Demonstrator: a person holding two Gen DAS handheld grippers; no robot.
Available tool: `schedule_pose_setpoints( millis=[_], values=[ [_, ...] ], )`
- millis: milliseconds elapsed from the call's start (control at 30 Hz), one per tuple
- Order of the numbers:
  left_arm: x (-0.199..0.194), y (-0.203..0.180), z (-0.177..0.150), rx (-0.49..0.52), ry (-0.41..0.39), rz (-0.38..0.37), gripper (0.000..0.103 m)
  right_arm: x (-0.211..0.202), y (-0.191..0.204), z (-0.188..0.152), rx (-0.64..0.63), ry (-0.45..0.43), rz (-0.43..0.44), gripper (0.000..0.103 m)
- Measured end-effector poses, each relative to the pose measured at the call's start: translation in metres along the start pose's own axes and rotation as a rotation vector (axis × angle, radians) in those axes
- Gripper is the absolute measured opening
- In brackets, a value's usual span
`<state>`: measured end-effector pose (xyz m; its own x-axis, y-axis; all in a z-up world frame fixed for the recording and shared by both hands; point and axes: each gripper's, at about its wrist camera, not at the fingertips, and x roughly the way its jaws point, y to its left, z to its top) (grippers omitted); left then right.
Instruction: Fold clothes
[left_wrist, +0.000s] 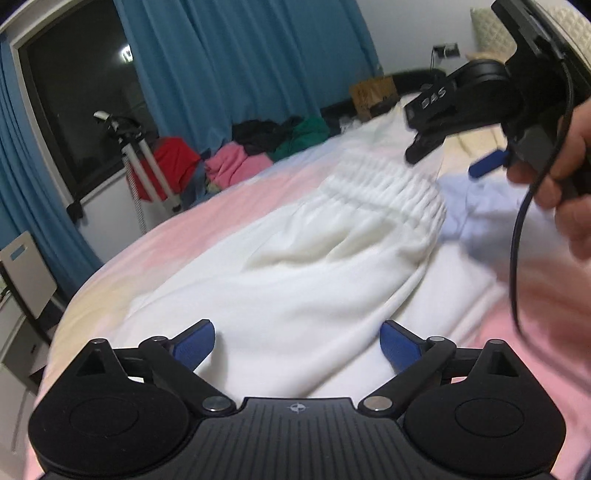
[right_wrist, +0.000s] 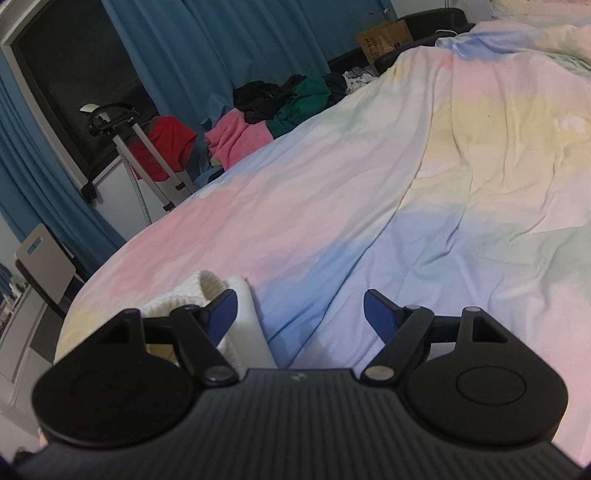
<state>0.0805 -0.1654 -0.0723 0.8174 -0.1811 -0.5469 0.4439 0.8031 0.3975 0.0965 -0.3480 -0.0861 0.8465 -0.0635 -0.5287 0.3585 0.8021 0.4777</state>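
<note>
White trousers (left_wrist: 303, 273) of soft fabric with a gathered elastic waistband lie spread across the centre of the left wrist frame, on a bed covered by a pastel sheet (right_wrist: 369, 206) in pink, blue and yellow patches. We note the waistband towards the upper right of that frame and the legs running down to the lower centre.

We find the left claw (left_wrist: 297, 343) with its blue-padded fingers apart, low over the trouser fabric and clamped on nothing.

The right claw (right_wrist: 300, 314) also stands with fingers apart in the right wrist view, holding nothing. Its left fingertip (right_wrist: 223, 314) overlaps a white ribbed edge of the garment (right_wrist: 207, 286) at the lower left of that frame; we cannot tell whether they touch. In the left wrist view this tool appears at the upper right, blurred, gripped by a hand (left_wrist: 561, 184).

A heap of coloured clothes (left_wrist: 266, 147), pink, green, black and red, sits at the far edge of the bed, before blue curtains (left_wrist: 221, 62). A brown paper bag (right_wrist: 384, 38) stands at the upper right of the right wrist frame.
</note>
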Motion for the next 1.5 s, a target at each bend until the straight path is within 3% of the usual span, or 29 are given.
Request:
schedule_pose_setpoints(
  millis=[167,400,467,500,700,767,933,1000,1067,1167,1233,1300,1367,1433,1500],
  values=[
    [-0.011,0.036,-0.024,-0.028,0.041,0.121,0.097,-0.011,0.009,-0.002,-0.026,-0.038,0.061,0.078],
    [-0.011,0.084,-0.056,-0.345,0.141,0.165,0.098,-0.026,0.021,-0.006,-0.060,-0.089,0.147,0.078],
    [-0.017,0.091,-0.060,-0.404,0.141,0.166,0.098,-0.024,0.016,-0.009,0.021,-0.028,0.244,0.087],
    [-0.019,0.091,-0.060,-0.414,0.137,0.170,0.098,-0.021,0.013,-0.011,0.065,0.008,0.290,0.086],
    [-0.026,0.082,-0.059,-0.452,0.118,0.194,0.098,-0.001,0.004,-0.025,0.191,0.163,0.277,0.087],
    [-0.028,0.069,-0.060,-0.440,0.110,0.208,0.098,0.005,0.008,-0.028,0.201,0.208,0.324,0.090],
    [-0.026,0.059,-0.060,-0.402,0.087,0.220,0.097,0.022,0.027,-0.040,0.107,0.245,0.297,0.090],
    [-0.026,0.059,-0.060,-0.398,0.078,0.216,0.092,0.025,0.035,-0.044,0.060,0.226,0.274,0.086],
    [-0.028,0.060,-0.060,-0.403,0.066,0.209,0.089,0.019,0.045,-0.046,-0.015,0.159,0.223,0.062],
    [-0.035,0.058,-0.058,-0.396,0.036,0.203,0.075,0.006,0.050,-0.043,-0.068,0.080,0.239,0.046],
    [-0.043,0.057,-0.057,-0.385,0.010,0.205,0.065,-0.007,0.050,-0.038,-0.064,0.017,0.266,0.044],
    [-0.052,0.056,-0.056,-0.376,-0.014,0.205,0.045,-0.021,0.051,-0.032,-0.073,-0.053,0.304,0.043],
    [-0.065,0.057,-0.057,-0.380,-0.029,0.193,0.034,-0.032,0.049,-0.024,-0.077,-0.094,0.295,0.043],
    [-0.072,0.057,-0.059,-0.380,-0.021,0.164,0.031,-0.033,0.039,-0.021,-0.044,-0.064,0.256,0.043],
    [-0.070,0.053,-0.061,-0.371,0.020,0.138,0.030,-0.021,0.024,-0.024,0.010,0.034,0.209,0.043]
  ],
)
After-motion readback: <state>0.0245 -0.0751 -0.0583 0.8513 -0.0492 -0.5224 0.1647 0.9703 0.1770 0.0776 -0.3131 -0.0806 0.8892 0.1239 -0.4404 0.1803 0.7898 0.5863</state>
